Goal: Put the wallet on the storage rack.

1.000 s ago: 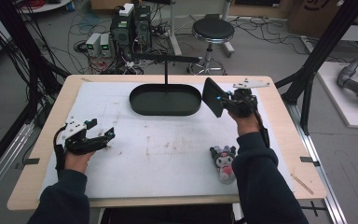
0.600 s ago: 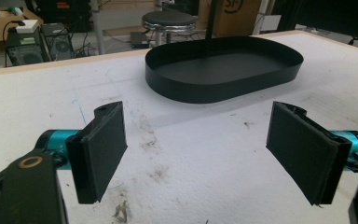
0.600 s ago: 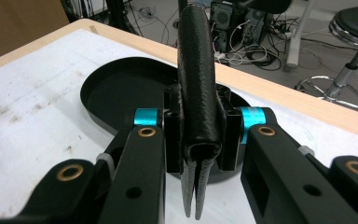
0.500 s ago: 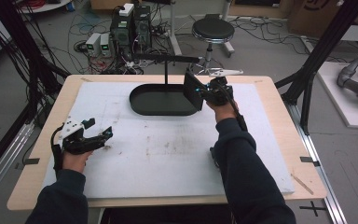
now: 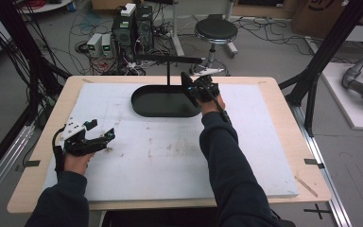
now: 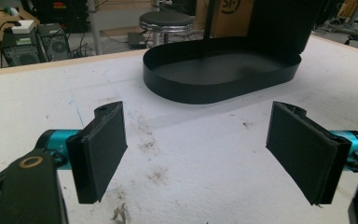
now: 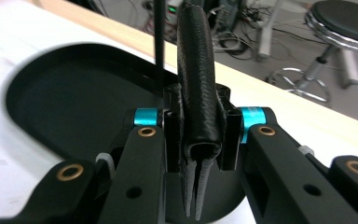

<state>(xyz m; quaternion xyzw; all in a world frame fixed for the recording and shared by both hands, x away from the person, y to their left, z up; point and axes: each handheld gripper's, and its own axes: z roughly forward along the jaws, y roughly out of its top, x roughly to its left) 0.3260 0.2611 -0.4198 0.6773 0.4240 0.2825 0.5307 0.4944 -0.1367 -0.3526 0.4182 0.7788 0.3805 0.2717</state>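
**A:** Right gripper view puts it plainly: a flat black leather-like case [image 7: 196, 79] stands on edge between the jaws, pinched near its lower end; the right gripper [image 7: 198, 140] is clamped on it, and below lies the black oval tray [image 7: 70, 100] with a thin upright post [image 7: 159, 42] just beside the case.

**B:** So the carry is the step in hand; in the high view the case [image 5: 187, 88] hangs at the tray's right end [image 5: 144, 108], over the rim, under the stand's crossbar [image 5: 168, 58].

**A:** I judge so; the next move calls for lowering it inside the wall, clear of the post, then parting the jaws.

**B:** And the left gripper [image 5: 94, 139]?

**A:** Jaws spread wide with nothing between them; it rests on the white board [image 5: 170, 156], well apart from the tray.
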